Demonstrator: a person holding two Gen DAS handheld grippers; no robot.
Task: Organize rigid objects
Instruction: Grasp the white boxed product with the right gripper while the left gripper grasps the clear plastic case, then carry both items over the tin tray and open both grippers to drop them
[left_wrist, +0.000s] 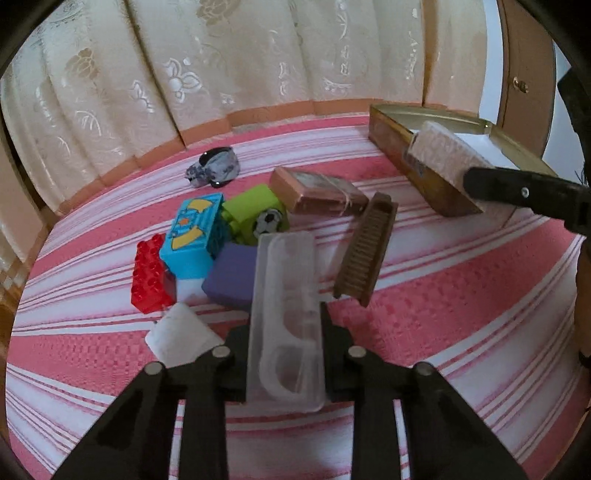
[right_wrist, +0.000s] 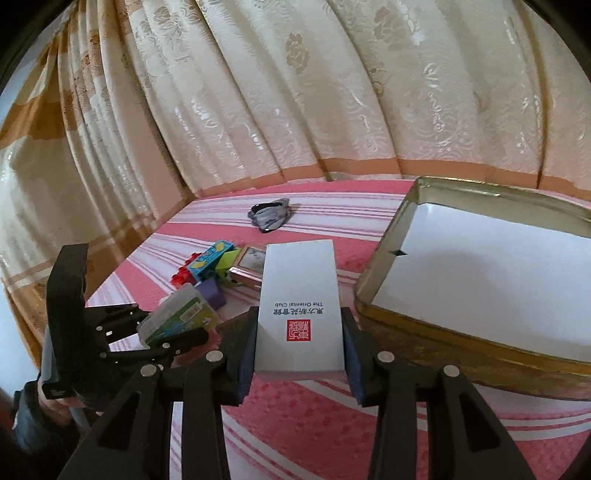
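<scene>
Where the pink striped bed cover (left_wrist: 424, 295) spreads below the cream curtain (left_wrist: 240, 55): at left, red brick (left_wrist: 151, 275), blue brick (left_wrist: 192, 236), green brick (left_wrist: 255, 214), purple block (left_wrist: 231, 277) clustered together; left claw (left_wrist: 286, 325) clenched on a clear plastic case (left_wrist: 284, 317), raised over that pile; brown comb-like piece (left_wrist: 365, 251) just beside; farther right, right claw (right_wrist: 299, 339) grasping a white card box (right_wrist: 299, 306), near the open gold tin (right_wrist: 384, 266) with white lining
</scene>
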